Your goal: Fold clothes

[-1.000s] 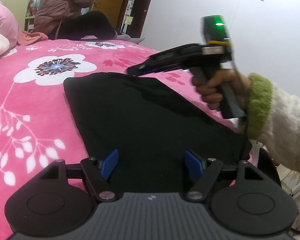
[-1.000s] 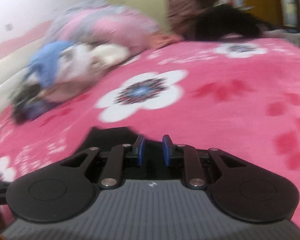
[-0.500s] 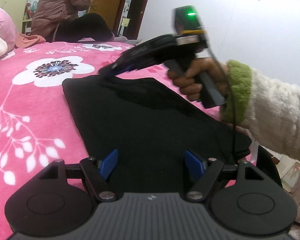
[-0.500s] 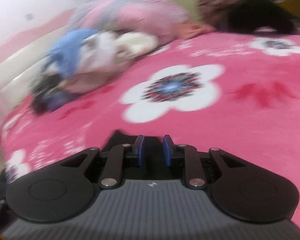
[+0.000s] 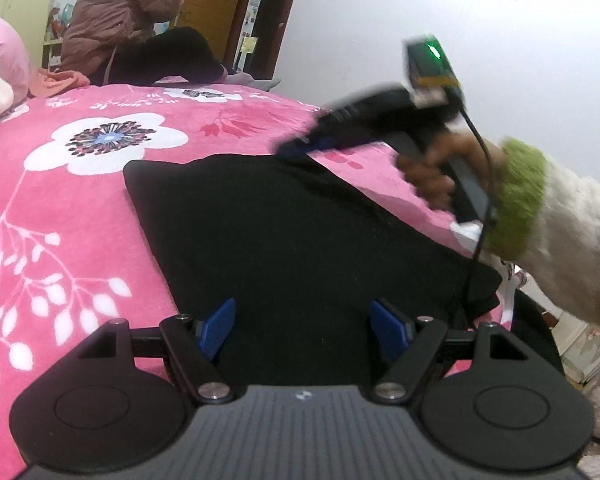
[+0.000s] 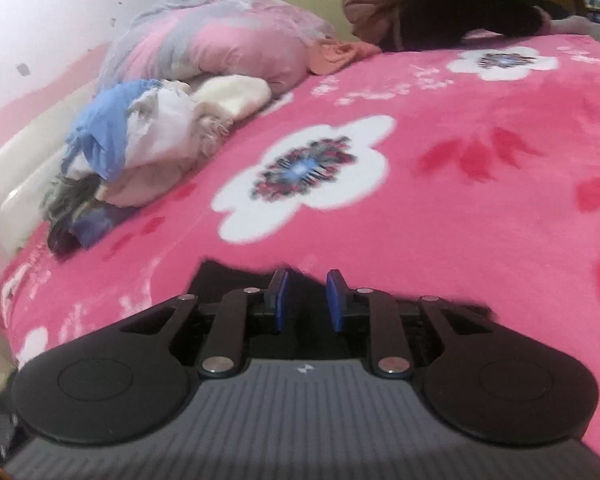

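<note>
the black garment (image 5: 300,240) lay flat on the pink flowered bed (image 5: 80,208) as a neat folded panel, so the fold looked well along, though i couldn't tell whether another fold was due. the left gripper (image 5: 306,322) hung over its near edge, jaws wide and empty. the right gripper (image 6: 306,300) sat at the far corner, jaws narrow; whether they pinched cloth, i couldn't tell, and the pile of clothes (image 6: 148,136) was unfolded.

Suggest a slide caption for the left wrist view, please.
Open left gripper over black garment; right gripper at its far edge.
</note>
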Available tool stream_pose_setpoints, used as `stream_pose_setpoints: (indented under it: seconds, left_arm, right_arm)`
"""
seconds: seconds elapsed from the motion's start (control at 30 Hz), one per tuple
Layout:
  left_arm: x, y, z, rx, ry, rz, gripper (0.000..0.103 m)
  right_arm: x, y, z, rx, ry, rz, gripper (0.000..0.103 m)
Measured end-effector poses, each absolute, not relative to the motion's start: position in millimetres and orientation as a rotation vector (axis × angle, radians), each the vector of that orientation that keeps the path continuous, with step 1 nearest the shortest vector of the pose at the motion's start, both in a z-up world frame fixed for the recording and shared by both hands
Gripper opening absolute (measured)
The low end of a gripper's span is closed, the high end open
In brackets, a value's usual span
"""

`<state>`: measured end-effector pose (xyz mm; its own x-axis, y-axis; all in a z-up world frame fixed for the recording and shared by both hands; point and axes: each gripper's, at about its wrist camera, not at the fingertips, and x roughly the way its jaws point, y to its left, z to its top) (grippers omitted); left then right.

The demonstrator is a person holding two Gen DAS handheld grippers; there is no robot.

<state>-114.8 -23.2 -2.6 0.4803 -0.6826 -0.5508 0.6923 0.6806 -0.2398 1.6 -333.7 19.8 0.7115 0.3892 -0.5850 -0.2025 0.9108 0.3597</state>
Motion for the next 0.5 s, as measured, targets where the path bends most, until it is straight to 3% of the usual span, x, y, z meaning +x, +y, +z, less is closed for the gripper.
stream_pose_setpoints:
  seconds: [0.13, 0.23, 0.5]
  left_arm:
    - [-111, -21, 0, -0.007, 0.689, -0.834, 0.076]
    - [-111, -21, 4, -0.003, 0.701, -0.82, 0.076]
    - [-122, -27, 10, 0.059, 0.698, -0.768, 0.076]
  right_arm:
    - [-37, -373, 12, 0.285, 0.762, 0.085, 0.022]
    - [-81, -388, 27, 0.349, 0.683, 0.041, 0.022]
    - [-162, -315, 49, 0.167, 0.592, 0.311, 0.021]
